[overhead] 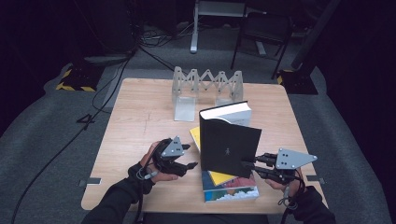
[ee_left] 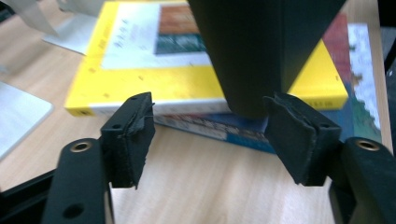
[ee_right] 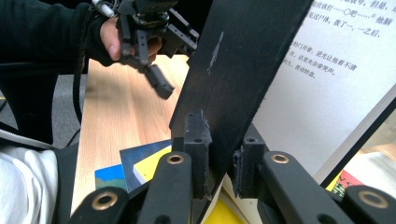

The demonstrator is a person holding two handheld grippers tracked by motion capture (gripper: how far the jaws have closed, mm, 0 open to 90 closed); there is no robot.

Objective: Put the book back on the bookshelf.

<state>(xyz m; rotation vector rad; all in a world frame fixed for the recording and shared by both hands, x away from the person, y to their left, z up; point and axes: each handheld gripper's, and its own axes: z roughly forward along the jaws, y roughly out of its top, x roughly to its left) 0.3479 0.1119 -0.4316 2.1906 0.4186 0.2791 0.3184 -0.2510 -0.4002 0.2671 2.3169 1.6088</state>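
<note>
A black hardcover book [overhead: 229,147] stands upright and partly open on a stack of two flat books, a yellow one [overhead: 219,177] over a blue one [overhead: 231,191]. My right gripper [overhead: 246,167] is shut on the lower right edge of the black cover [ee_right: 233,60], and white printed pages [ee_right: 327,84] show behind it. My left gripper [overhead: 191,156] stands open just left of the book. Its pads [ee_left: 133,135] frame the black book's lower corner [ee_left: 261,51] without touching it, above the yellow book [ee_left: 154,84] and blue book [ee_left: 210,128].
A pale folding accordion-style rack [overhead: 208,84] stands at the table's far edge, with a flat plate [overhead: 183,108] in front of it. The wooden table [overhead: 135,126] is bare on its left half. A chair [overhead: 261,32] and cables lie on the floor beyond.
</note>
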